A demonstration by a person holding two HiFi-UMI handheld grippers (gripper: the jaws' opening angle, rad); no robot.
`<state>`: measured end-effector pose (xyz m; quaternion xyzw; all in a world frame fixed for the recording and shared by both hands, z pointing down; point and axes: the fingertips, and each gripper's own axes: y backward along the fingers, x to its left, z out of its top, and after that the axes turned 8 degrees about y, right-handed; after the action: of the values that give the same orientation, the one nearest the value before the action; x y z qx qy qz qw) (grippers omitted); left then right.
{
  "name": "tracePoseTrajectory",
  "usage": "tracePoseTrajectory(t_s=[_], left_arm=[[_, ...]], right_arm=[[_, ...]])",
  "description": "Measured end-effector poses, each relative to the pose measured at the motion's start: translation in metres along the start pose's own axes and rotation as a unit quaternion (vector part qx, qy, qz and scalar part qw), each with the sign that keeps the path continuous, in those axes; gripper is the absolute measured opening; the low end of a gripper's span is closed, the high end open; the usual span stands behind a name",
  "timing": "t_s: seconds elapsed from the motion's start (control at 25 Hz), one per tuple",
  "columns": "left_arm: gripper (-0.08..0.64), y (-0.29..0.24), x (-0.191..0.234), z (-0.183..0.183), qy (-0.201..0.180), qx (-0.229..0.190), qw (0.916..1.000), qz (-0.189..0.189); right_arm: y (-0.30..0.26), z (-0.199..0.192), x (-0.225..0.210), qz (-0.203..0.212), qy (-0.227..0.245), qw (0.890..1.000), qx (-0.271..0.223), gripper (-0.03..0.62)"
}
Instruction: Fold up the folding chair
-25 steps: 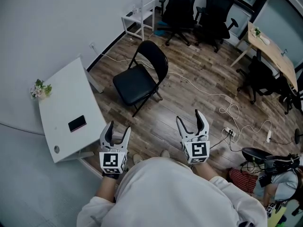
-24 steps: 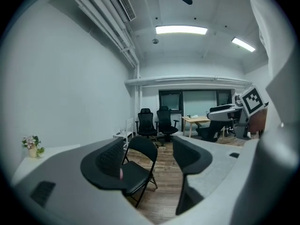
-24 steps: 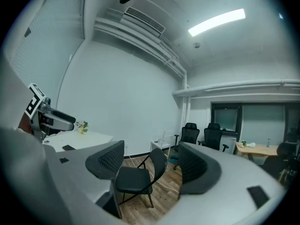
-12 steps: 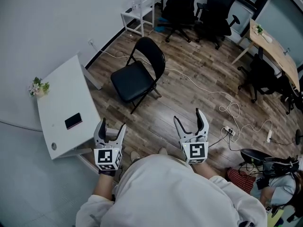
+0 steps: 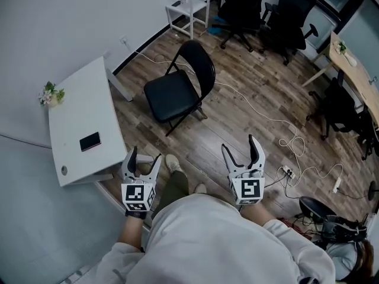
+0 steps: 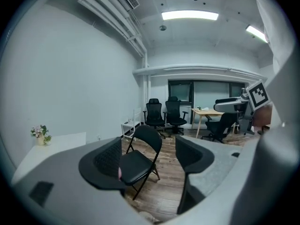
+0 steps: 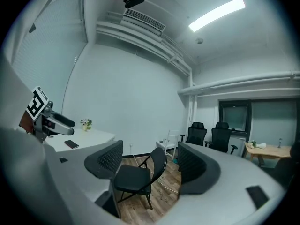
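Observation:
A black folding chair (image 5: 177, 87) stands unfolded on the wood floor ahead of me, its seat toward the white table. It also shows beyond the jaws as the chair (image 6: 139, 161) in the left gripper view and the chair (image 7: 138, 175) in the right gripper view. My left gripper (image 5: 141, 161) is held low at the left, jaws apart and empty. My right gripper (image 5: 244, 151) is at the right, jaws spread wide with nothing between them. Both are well short of the chair.
A white table (image 5: 83, 129) with a phone (image 5: 90, 141) and a small flower pot (image 5: 52, 94) stands at the left. White cables (image 5: 278, 129) run across the floor. Office chairs (image 5: 266, 10) and a small white chair (image 5: 192, 5) stand at the back; a wooden desk (image 5: 355, 64) at the right.
I have stepped toward the chair; a foot now shows between the grippers. Both grippers' jaws stand a little wider than a second ago.

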<state>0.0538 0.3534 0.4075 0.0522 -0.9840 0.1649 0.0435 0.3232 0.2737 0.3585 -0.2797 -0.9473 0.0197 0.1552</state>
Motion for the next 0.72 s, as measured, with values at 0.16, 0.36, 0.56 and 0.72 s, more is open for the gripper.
tracePoseTrajectory(t_s=[0.16,0.36,0.56,0.72], left_arm=[[0.359,-0.031,0.024,-0.005,0.012,0.012,0.9998,0.006],[0.359,-0.082,0.063,-0.015,0.032,0.028,0.9991,0.006],[0.359,-0.150,0.099,-0.016,0.049,0.048,0.9977,-0.003],[0.359,-0.201,0.137,-0.013,0.066,0.064,0.9956,-0.015]], right_arm=[[-0.043,0.004,-0.003,0.008,0.005,1.000,0.001,0.374],[-0.099,0.002,-0.002,0.016,0.016,1.000,0.017,0.373],[-0.171,-0.004,-0.012,0.016,0.024,0.999,0.040,0.371],[-0.240,0.001,-0.013,0.012,0.031,0.998,0.054,0.371]])
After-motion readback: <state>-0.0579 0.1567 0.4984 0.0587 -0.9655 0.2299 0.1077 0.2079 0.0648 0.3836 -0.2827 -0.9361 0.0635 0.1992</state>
